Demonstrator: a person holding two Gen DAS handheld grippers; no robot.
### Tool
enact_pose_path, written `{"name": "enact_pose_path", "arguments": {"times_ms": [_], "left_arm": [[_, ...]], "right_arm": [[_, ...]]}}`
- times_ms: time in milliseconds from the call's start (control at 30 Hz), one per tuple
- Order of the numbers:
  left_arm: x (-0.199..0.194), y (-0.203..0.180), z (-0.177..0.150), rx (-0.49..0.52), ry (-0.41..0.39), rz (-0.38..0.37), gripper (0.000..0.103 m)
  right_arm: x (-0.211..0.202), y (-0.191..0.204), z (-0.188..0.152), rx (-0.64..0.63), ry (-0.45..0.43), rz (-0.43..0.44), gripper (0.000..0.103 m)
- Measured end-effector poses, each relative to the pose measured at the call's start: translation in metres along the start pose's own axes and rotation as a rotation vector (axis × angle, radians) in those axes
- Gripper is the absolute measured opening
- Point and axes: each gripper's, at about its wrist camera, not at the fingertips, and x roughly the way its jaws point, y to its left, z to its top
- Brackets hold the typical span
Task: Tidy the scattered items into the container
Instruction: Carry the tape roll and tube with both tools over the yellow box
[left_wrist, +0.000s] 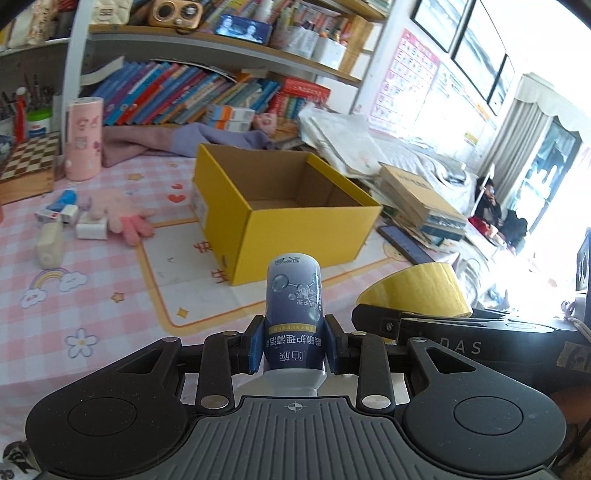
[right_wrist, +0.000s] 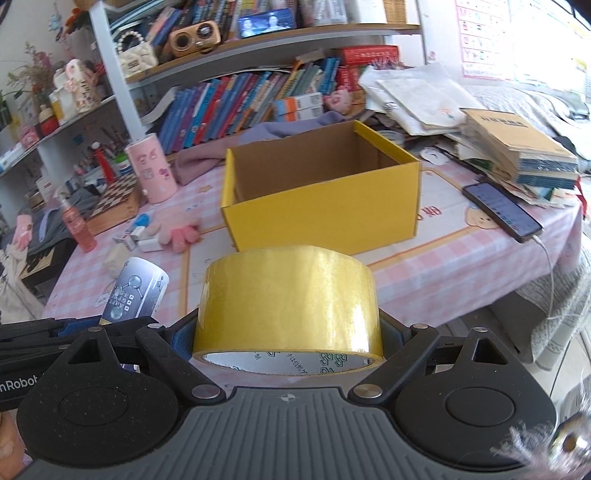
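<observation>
My left gripper (left_wrist: 294, 345) is shut on a blue cleaner bottle (left_wrist: 294, 302), held upright above the table in front of the open yellow cardboard box (left_wrist: 295, 236). My right gripper (right_wrist: 288, 334) is shut on a roll of yellow tape (right_wrist: 288, 299), held in front of the box (right_wrist: 325, 214). The tape also shows in the left wrist view (left_wrist: 413, 291), and the bottle shows in the right wrist view (right_wrist: 135, 291). Left of the box lie a pink plush glove (left_wrist: 122, 214), small white boxes (left_wrist: 90, 227) and a blue-capped tube (left_wrist: 62, 201).
A pink cylinder (left_wrist: 83, 138), a chessboard box (left_wrist: 29, 166) and a purple cloth (left_wrist: 184, 140) stand behind the scattered items. A stack of books and papers (right_wrist: 517, 155) and a phone (right_wrist: 502, 210) lie right of the box. A red spray bottle (right_wrist: 77, 225) stands at the left.
</observation>
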Motion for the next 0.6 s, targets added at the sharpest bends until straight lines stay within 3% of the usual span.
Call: {"name": "enact_pose_path", "arguments": {"times_ms": [600], "left_arm": [[0.025,-0.017,0.02,0.036,0.001,-0.023,0.031]], "right_arm": [[0.006,-0.027,0.016,0.027,-0.014,-0.021,0.091]]}}
